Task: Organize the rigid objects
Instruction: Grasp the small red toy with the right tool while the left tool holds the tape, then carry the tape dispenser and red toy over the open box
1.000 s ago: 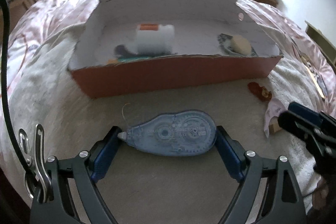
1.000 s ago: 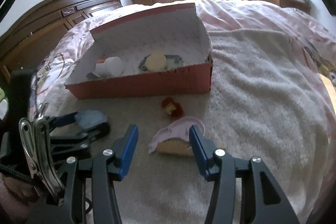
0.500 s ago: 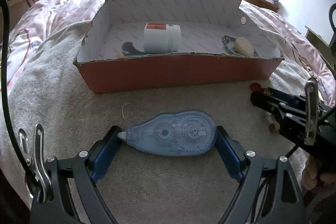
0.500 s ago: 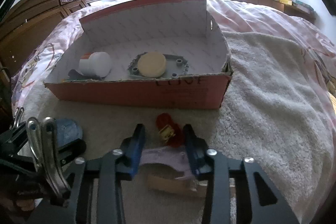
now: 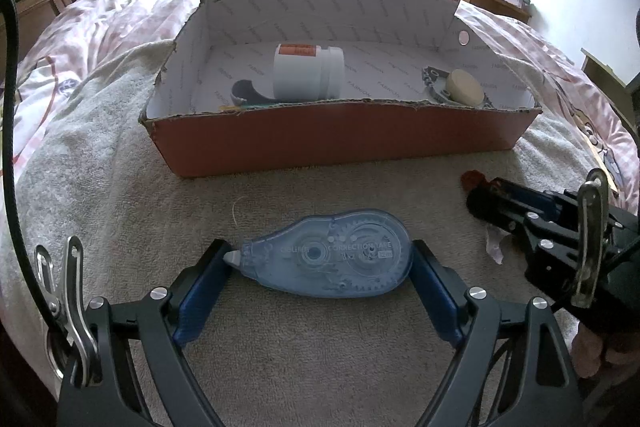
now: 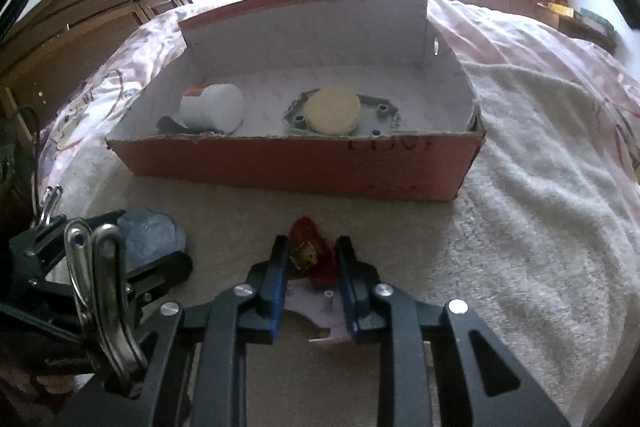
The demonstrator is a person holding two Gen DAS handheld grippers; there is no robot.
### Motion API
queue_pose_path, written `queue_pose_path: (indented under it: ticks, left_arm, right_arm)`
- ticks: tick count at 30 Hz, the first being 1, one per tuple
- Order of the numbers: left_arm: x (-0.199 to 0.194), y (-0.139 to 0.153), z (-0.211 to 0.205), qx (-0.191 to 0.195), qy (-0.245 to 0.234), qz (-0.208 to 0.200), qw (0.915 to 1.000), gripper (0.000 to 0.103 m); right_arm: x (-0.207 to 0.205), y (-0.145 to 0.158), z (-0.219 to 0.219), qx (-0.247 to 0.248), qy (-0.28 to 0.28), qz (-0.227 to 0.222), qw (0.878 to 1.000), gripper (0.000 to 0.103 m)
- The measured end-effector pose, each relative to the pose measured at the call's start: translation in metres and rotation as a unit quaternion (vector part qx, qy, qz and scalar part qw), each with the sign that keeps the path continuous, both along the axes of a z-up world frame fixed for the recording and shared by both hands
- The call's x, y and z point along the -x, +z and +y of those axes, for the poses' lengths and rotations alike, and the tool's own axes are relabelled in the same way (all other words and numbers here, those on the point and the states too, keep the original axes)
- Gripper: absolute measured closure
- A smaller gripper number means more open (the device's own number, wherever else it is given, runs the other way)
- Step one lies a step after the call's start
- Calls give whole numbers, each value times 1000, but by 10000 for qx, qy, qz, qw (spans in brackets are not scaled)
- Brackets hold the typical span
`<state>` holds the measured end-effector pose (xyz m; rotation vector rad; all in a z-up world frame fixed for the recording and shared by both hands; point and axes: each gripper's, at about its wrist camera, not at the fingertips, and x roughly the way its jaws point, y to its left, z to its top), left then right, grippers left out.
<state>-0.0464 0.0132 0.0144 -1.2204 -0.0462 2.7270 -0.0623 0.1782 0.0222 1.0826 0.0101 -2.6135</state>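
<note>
- Left hand-held gripper (image 5: 322, 269) sat clamped end-to-end on the blue correction tape (image 5: 326, 263), one pad on the nose tip, the other on the rounded back; tape looked low over the grey towel (image 5: 100, 155) on the bed, lifted or resting, can't tell.
- Right hand-held gripper (image 6: 313, 269) had its jaws narrowed around a small red piece (image 6: 312, 255); pads close on both sides but actual contact not clear, so can't call it gripped. Pale lilac piece (image 6: 316, 303) lay under the fingers.
- Red cardboard box (image 5: 340, 135) sat just ahead on the towel, front wall between both grippers and the interior.
- Already in the box: white bottle (image 5: 308, 73) on its side toward the left, dark curved piece (image 5: 245, 91) beside it, round cream disc (image 5: 465, 89) on a grey plate (image 6: 372, 115) toward the right.
- Judged step: tape headed for the box, red piece being picked up.
- Risk: nose-tip grip on the tape was a small hard contact, tape could pivot or squirt out when lifted.
- Risk: a low carry would clip the ragged front wall and shove the box on the soft towel.
- Risk: dropping the tape on the bottle could set it rolling.
- Risk: red piece was small and irregular, pads could snag the lilac piece underneath or pinch towel loops.
- Risk: both grippers were near each other in front of the box, collision likely if both went in together.
</note>
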Motion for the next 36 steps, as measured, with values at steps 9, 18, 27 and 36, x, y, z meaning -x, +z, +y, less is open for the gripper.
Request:
queue_pose_path:
  ticks: [9,18,27,36]
  left_arm:
    - [0,0,0,29,1,8,10000,14]
    - [0,1,1,106,28,26,9999,14]
    - [-7,5,-3,7,94,10,10000,14]
    - [-18,25,-5,-11,9,254,9997,14]
  right_arm:
    - [-3,-3,-2,-52,-78,94,9999,78]
    - [-5,-4,-2,-18,-155,147,9998,79]
    - [-15,3,5,413,-100,112,9990,79]
    - [-30,20,0,719,140,209,9971,79]
